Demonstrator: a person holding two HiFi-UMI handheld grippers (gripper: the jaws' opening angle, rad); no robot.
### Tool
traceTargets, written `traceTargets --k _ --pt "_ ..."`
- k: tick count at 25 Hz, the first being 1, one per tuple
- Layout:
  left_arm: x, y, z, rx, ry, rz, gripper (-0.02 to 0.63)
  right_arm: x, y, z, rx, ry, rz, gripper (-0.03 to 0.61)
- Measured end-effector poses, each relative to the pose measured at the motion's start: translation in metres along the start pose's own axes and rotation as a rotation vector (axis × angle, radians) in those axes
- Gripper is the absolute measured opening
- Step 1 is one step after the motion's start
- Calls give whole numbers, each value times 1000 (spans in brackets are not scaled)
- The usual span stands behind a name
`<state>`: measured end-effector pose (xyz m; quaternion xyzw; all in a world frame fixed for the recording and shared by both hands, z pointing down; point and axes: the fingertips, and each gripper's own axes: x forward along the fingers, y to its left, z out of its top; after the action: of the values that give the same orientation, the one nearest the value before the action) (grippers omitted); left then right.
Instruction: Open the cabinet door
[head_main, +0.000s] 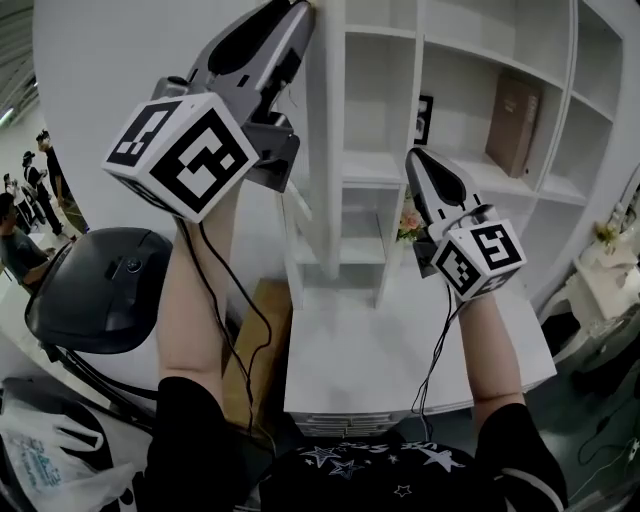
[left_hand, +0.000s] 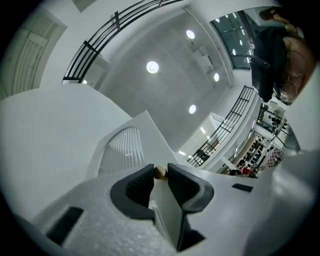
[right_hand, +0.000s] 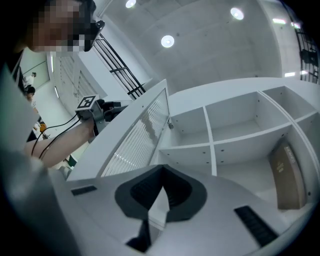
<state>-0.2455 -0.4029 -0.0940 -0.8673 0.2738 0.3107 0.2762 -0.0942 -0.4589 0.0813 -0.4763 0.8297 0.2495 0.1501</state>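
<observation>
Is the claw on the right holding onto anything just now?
No: the right claw has its pads closed together with nothing between them, in front of the shelves.

The cabinet door (right_hand: 137, 132) stands swung out, a wall between the two arms, its knob (left_hand: 160, 172) pinched in the jaws of the left gripper (left_hand: 160, 177). Right of it the compartments gape open: the nearest bare, a brown box (head_main: 513, 122) leaning in the far one, flowers (head_main: 408, 222) on the shelf just beside the right gripper (head_main: 416, 158). Below, the bench (head_main: 360, 370) top lies bare, room to pass.
</observation>
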Motion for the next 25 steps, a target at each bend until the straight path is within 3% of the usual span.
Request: traceTargets --k 7,12,16,20,25 --pt "-31 26 23 -9 -12 -9 103 21 40 -4 41 -3 27 5" --pt "-58 51 35 -6 -22 43 100 34 68 -11 51 6 57 5" --pt "-72 63 44 51 -37 80 83 42 83 -16 60 12 75 5" --pt "-78 75 46 57 -49 117 74 48 93 -24 67 30 88 5" --pt "-83 74 43 166 -30 165 60 50 96 -31 79 45 82 5"
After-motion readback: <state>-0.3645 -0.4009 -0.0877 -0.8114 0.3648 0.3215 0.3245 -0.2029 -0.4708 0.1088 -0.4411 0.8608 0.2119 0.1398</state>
